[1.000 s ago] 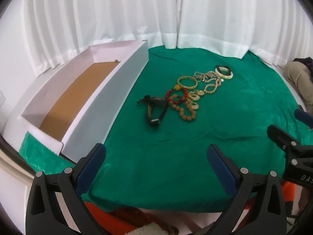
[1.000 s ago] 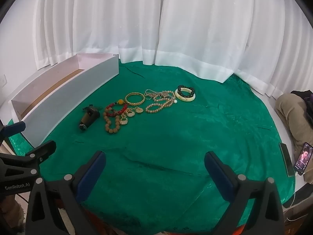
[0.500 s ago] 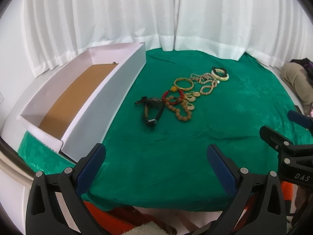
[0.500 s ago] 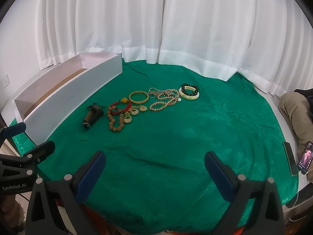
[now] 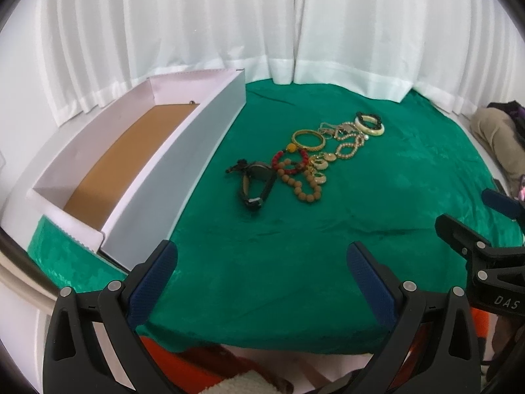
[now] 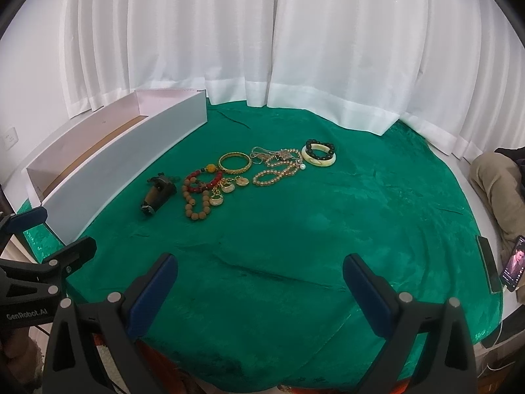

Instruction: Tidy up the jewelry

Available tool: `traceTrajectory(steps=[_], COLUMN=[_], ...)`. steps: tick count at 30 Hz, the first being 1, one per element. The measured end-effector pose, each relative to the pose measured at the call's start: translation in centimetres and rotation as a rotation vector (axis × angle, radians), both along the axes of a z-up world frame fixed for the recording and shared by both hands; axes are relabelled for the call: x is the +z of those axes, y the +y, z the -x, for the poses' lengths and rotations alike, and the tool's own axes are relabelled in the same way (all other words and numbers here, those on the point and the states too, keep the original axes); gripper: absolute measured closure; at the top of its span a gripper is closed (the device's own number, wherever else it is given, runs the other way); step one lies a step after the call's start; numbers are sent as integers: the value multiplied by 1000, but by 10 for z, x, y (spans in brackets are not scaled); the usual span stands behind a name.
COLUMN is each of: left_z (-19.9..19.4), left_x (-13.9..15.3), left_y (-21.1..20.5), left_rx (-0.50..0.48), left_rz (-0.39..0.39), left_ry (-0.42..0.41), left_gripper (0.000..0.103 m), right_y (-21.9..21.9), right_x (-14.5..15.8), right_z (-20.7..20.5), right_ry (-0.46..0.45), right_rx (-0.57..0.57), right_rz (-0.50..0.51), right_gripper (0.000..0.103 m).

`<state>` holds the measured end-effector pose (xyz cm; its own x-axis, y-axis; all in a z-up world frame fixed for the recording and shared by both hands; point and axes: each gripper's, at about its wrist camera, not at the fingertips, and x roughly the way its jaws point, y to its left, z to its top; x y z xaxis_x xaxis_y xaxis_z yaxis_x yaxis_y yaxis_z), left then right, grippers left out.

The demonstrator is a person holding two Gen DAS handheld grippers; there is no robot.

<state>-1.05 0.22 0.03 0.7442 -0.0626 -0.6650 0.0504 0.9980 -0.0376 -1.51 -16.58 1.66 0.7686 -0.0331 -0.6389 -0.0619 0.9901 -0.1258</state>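
Observation:
A line of jewelry lies on the green cloth [image 5: 328, 229]: a dark watch [image 5: 254, 180], a red bead bracelet [image 5: 290, 161], a brown bead bracelet [image 5: 303, 190], a gold bangle [image 5: 308, 139], a pearl string [image 5: 349, 146] and a cream bangle with black beads [image 5: 370, 124]. The right wrist view shows the watch [image 6: 157, 193], gold bangle [image 6: 235, 162] and cream bangle [image 6: 319, 156]. My left gripper [image 5: 262, 272] is open and empty, well short of the jewelry. My right gripper [image 6: 261, 274] is open and empty too.
A long white box [image 5: 183, 151] with a brown floor stands open at the left of the cloth; it also shows in the right wrist view [image 6: 131, 161]. White curtains [image 6: 262, 49] hang behind. A lit phone [image 6: 513, 264] lies at the right edge.
Both grippers have drawn back and risen a little; the jewelry and box look smaller and farther. Both stay open. Nothing on the cloth has moved.

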Motion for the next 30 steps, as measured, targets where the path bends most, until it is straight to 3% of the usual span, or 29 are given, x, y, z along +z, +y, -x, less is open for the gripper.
traceTrajectory(steps=[22, 30], left_z=[-2, -14], left_x=[0, -3], left_y=[7, 9], left_rx=[-2, -46], left_rz=[-28, -45], left_ry=[36, 59], left_gripper=[0, 0], right_y=[6, 5], right_x=[0, 0], right_z=[0, 1], right_ry=[-1, -1], right_rx=[19, 45], right_rz=[-25, -53], right_gripper=[1, 1])
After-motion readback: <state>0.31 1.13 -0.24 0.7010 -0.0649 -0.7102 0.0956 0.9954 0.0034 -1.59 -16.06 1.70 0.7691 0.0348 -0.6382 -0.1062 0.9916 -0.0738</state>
